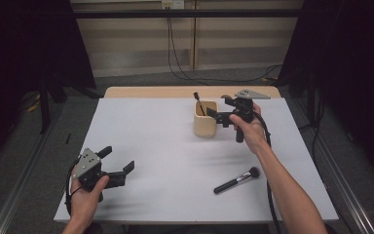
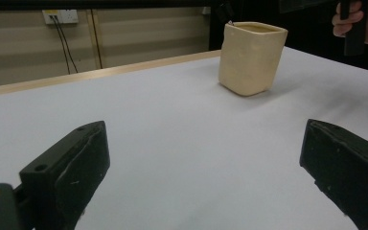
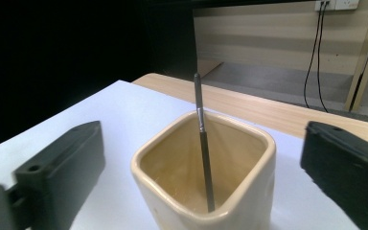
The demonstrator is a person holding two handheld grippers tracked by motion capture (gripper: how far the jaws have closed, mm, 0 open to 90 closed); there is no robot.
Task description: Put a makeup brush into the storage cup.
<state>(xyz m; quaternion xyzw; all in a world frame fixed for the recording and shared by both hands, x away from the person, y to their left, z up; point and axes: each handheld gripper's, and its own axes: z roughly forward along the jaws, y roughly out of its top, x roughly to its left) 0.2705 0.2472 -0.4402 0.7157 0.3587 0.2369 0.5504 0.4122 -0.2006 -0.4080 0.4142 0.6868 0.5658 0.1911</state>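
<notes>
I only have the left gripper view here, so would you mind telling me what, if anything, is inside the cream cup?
Observer: A thin dark brush stands in the cup, leaning on the rim with its end poking above it.
Operator: Thank you. Is the right gripper holding that brush?
Observer: No. The right gripper is open; its jaws stand wide on either side of the cup, clear of the brush.
Operator: Is anything else left on the table?
Observer: Yes, a second, larger makeup brush lies flat on the white table, nearer the person than the cup, beside the right forearm.
</notes>
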